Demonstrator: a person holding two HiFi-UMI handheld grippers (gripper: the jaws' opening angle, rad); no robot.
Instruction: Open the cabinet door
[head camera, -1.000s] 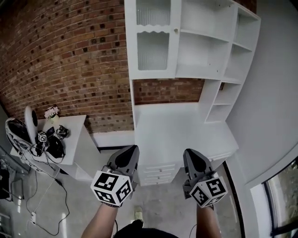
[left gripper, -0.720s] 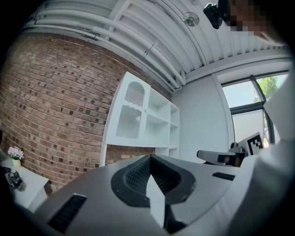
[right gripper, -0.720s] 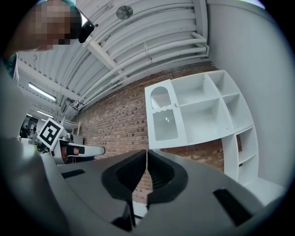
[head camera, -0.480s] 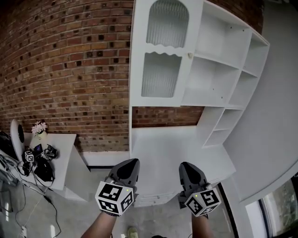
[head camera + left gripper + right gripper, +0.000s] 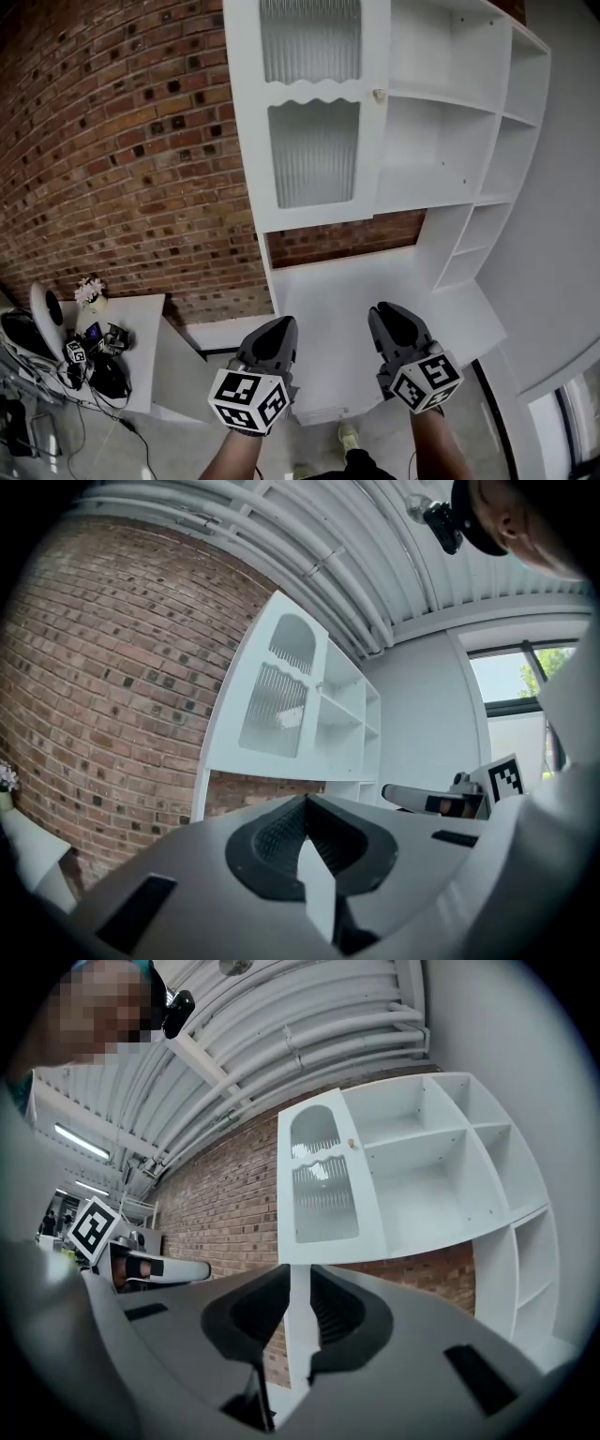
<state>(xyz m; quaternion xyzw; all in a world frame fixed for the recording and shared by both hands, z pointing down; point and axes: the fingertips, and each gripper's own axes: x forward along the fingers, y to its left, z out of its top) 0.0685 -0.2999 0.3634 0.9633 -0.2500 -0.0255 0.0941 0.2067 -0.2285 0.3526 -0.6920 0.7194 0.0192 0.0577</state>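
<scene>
Adjoining open shelves [image 5: 441, 141], the cabinet door [image 5: 314, 155] stands shut.

We hold two matching tools. The left gripper [image 5: 277, 325] and the right gripper [image 5: 387, 311] each have a smooth grey shell that narrows to a rounded nose. A black hollow surrounds ribbed dark pads, and a dark oblong slot marks either flank. The right gripper's jaws have just been opening, with nothing in the thin slit between them. At each near end sits a block of black-and-white square markers: the left cube [image 5: 248, 401] and the right cube [image 5: 427, 380]. Nearer still we see dark clothing [image 5: 361, 465] and a pale shoe [image 5: 347, 436]. A small black camera [image 5: 441, 524] rides at our head.
</scene>
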